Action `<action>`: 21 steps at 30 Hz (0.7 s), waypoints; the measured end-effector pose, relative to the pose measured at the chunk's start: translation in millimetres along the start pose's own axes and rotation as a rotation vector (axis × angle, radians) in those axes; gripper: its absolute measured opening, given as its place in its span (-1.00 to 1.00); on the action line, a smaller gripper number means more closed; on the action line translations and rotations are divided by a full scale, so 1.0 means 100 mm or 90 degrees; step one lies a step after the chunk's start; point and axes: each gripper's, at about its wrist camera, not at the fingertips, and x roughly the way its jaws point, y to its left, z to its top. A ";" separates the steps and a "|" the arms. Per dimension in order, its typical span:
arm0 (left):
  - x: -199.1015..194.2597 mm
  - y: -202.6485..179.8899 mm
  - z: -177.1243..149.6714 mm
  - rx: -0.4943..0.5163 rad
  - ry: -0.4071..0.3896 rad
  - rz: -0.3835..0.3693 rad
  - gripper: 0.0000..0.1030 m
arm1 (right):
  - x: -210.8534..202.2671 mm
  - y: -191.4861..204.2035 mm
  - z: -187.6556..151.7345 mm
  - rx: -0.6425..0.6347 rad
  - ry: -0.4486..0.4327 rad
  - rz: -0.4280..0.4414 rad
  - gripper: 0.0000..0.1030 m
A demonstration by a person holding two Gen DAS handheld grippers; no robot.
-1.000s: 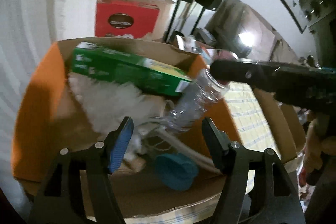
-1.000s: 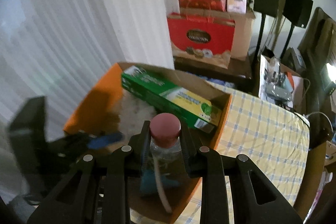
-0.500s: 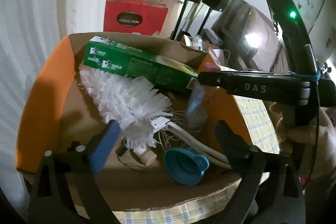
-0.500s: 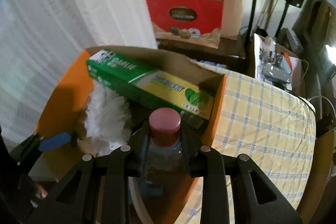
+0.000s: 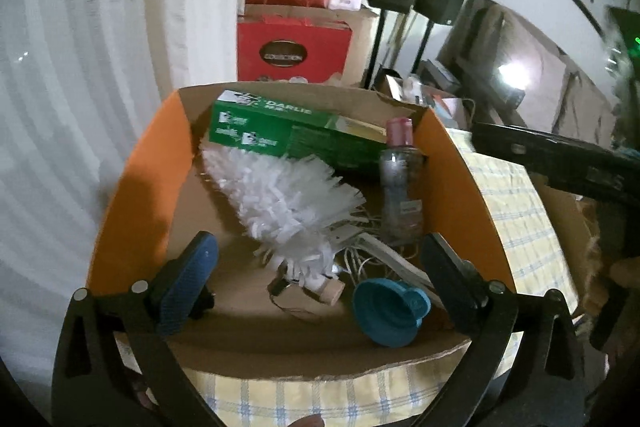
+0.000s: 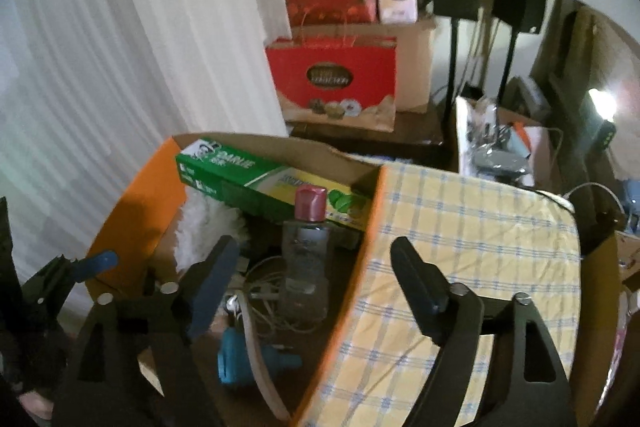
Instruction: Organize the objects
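An open cardboard box (image 5: 132, 187) with orange flaps sits on a checked tablecloth. In it a clear bottle with a pink cap (image 5: 400, 187) stands upright against the right wall, also seen in the right wrist view (image 6: 306, 247). Beside it lie a green toothpaste carton (image 5: 288, 137), a white bristly brush (image 5: 288, 203), a blue funnel (image 5: 390, 311) and white cables. My left gripper (image 5: 316, 271) is open and empty over the box's near edge. My right gripper (image 6: 316, 279) is open and empty, just back from the bottle.
The yellow checked tablecloth (image 6: 472, 243) stretches right of the box. White curtains (image 6: 120, 67) hang at the left. Red gift bags (image 6: 332, 79) and cardboard boxes stand behind, with black speaker stands (image 6: 452, 27) and clutter at the back right.
My right gripper lowered the bottle into the box, opened, let go and drew back. The bottle now stands on its own. My left gripper opened wider and pulled back slightly.
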 end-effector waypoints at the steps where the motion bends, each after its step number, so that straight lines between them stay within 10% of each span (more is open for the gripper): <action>1: -0.01 0.00 -0.01 -0.004 0.003 0.012 0.99 | -0.07 -0.02 -0.04 0.002 -0.009 -0.007 0.61; 21: -0.38 -0.24 -0.34 0.005 -0.025 0.019 1.00 | -0.83 -0.16 -0.99 0.058 -0.084 -0.106 0.72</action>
